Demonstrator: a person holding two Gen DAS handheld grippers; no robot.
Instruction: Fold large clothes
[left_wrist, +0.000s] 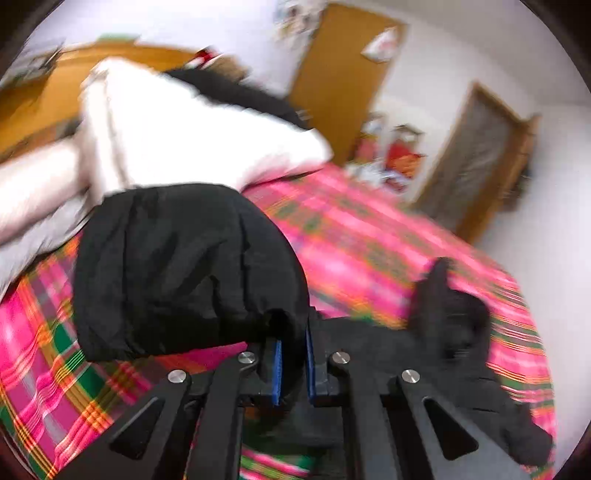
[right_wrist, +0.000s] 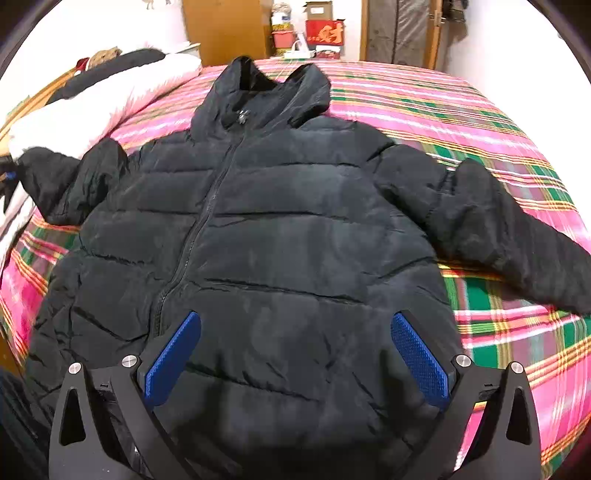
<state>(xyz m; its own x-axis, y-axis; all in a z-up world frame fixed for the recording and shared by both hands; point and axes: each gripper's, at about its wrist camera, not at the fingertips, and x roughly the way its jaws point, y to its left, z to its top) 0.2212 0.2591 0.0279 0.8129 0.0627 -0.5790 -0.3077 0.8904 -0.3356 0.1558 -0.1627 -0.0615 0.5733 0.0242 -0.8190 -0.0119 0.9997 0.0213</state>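
Observation:
A black puffer jacket (right_wrist: 266, 229) lies face up on the bed, zipped, collar away from me, right sleeve (right_wrist: 509, 229) spread out to the right. My right gripper (right_wrist: 295, 332) is open above the jacket's lower front, blue pads (right_wrist: 419, 358) wide apart, holding nothing. In the left wrist view my left gripper (left_wrist: 293, 343) is shut on the cuff of the jacket's left sleeve (left_wrist: 184, 269), which is lifted and bunched above the bed. That sleeve shows at the left edge of the right wrist view (right_wrist: 70, 181).
The bed has a pink, green and orange plaid cover (right_wrist: 498, 325). White and pink bedding with a dark garment (right_wrist: 99, 99) is piled at the head on the left. Wooden doors (left_wrist: 343, 70), boxes and red items (right_wrist: 321, 33) stand beyond the bed's far edge.

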